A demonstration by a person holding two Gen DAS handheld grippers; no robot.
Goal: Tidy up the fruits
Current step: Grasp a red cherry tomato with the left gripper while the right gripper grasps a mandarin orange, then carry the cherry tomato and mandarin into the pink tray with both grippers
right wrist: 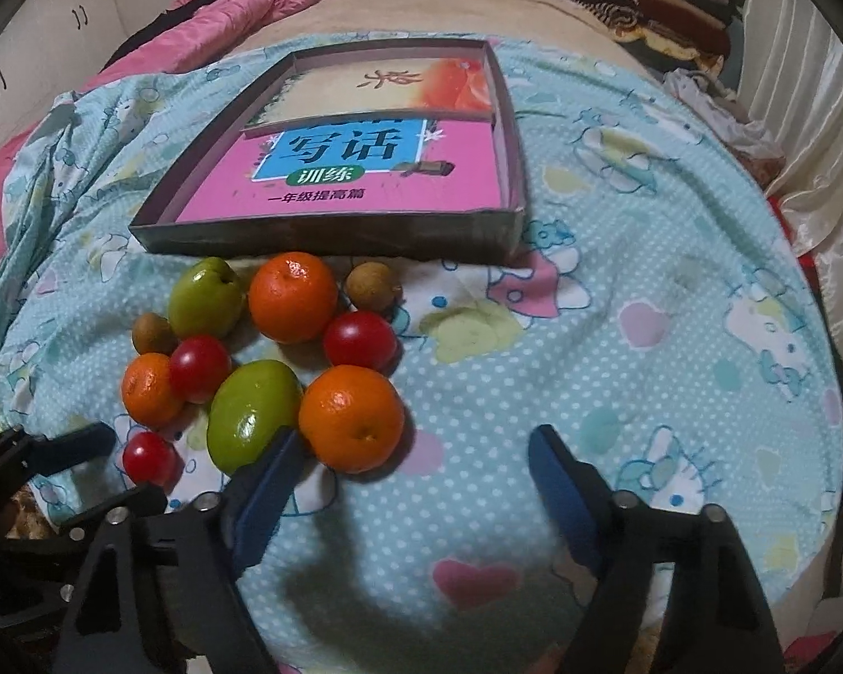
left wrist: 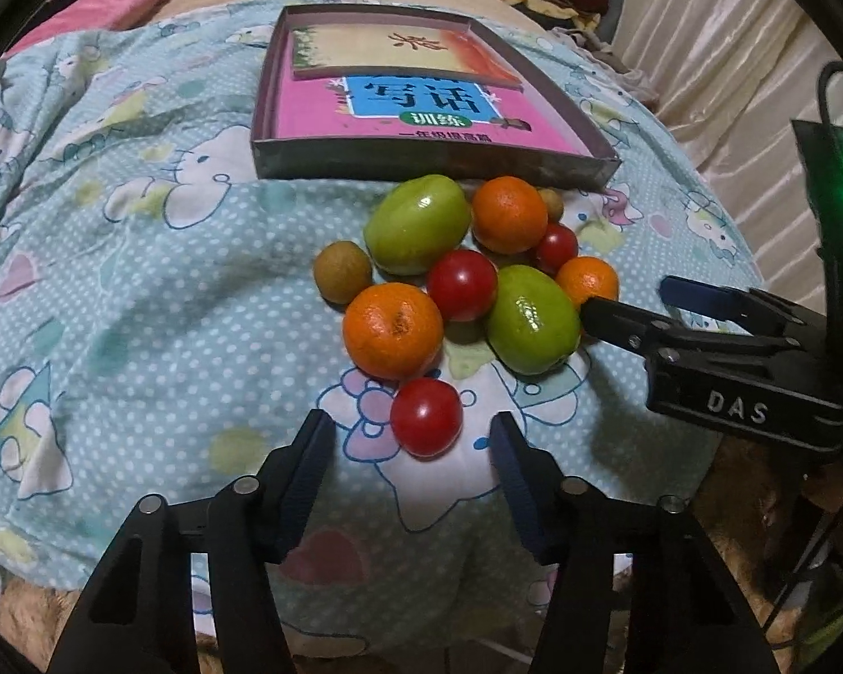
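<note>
between our fingers: small, round, easily bruised

just in front of the shallow box (left wrist: 433, 165), the fruits lie clustered on the soft quilt (left wrist: 140, 281). nearest us and farthest from the box, a cherry tomato (left wrist: 426, 417) sits between the spread jaws of our left gripper (left wrist: 413, 441), not yet touched. we judge it light, smooth and thin-skinned, so we close gently across its widest part. our right gripper (right wrist: 416, 460) is open too, one finger beside a green fruit (right wrist: 253, 415) and an orange (right wrist: 351, 418).
</note>
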